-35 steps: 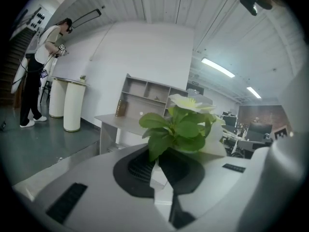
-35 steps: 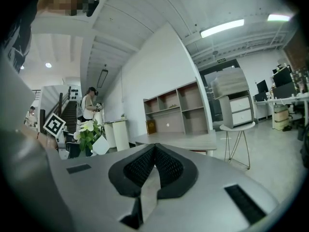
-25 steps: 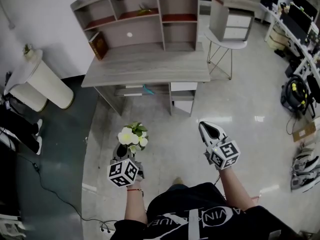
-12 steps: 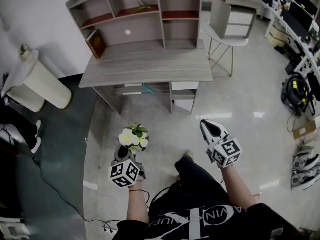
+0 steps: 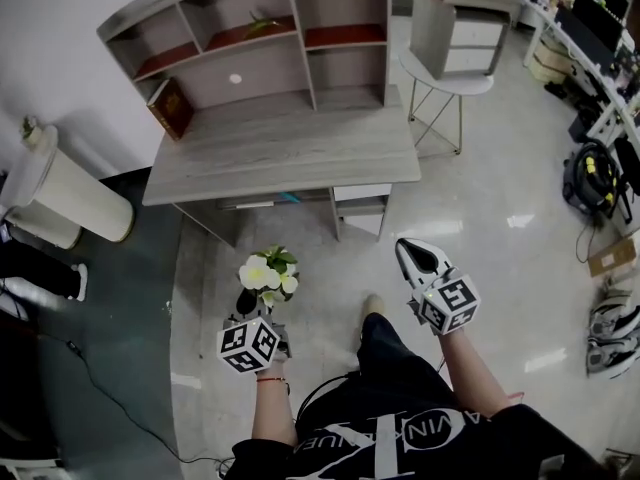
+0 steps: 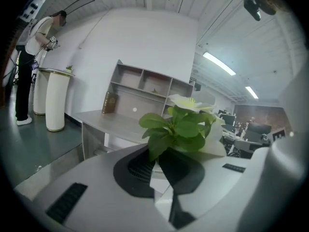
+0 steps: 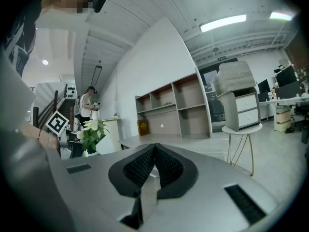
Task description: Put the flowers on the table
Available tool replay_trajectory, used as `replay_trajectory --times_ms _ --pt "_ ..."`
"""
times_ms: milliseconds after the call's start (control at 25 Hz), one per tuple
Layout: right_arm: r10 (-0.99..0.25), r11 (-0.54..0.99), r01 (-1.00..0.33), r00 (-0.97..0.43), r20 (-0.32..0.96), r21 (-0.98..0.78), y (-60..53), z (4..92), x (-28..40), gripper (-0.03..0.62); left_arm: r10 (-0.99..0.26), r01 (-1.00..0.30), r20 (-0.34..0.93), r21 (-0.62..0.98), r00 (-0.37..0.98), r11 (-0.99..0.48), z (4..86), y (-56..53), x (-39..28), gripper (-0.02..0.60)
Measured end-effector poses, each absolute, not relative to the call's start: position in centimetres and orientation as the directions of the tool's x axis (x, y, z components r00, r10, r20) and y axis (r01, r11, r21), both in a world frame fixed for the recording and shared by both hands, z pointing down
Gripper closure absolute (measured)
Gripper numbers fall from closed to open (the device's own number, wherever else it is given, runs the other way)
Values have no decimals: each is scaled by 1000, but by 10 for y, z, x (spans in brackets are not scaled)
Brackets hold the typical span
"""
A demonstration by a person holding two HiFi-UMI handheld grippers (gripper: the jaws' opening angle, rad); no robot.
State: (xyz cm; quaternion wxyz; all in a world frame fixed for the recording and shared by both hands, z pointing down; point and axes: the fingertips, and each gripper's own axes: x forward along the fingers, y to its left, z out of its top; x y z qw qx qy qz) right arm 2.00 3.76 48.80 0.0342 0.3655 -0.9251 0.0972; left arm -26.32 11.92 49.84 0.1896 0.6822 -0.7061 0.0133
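Note:
A small bunch of white flowers (image 5: 268, 271) with green leaves stands upright in my left gripper (image 5: 247, 304), whose jaws are shut on its dark base. In the left gripper view the leaves (image 6: 178, 129) rise right above the jaws. My right gripper (image 5: 418, 260) hangs at the same height to the right, shut and empty; its pads meet in the right gripper view (image 7: 153, 162). The grey wooden table (image 5: 290, 150) with a shelf unit on its back stands ahead of both grippers, a stretch of floor away.
A brown book (image 5: 171, 108) leans in the table's left corner. A white bin (image 5: 62, 194) stands at the left wall, a round white side table (image 5: 447, 76) with a drawer cabinet at the right. Bags and shoes lie at the far right. A cable runs along the dark floor at left.
The table has slid left and slightly closer in the head view as the person steps forward. Both grippers keep their pose, flowers still held.

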Motion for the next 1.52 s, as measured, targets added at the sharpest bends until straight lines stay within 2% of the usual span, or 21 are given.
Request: replay_trajectory --times_ms 320,880,1240,1520 --pt "-705 671 -723 -691 163 -166 -40 495 43 585 -949 -972 302 234 86 -14 497 19 -235 558" --pt "-716 643 -736 -676 173 -211 -149 509 59 585 -930 -975 342 212 135 -64 503 -107 -213 558" --pt "-699 664 -722 -691 182 -194 -187 512 59 585 -932 -970 322 223 165 -95 505 -159 -199 558" --pt "-706 669 -721 -692 151 -181 -219 496 53 585 -943 -972 297 216 150 -87 489 -189 -213 558"
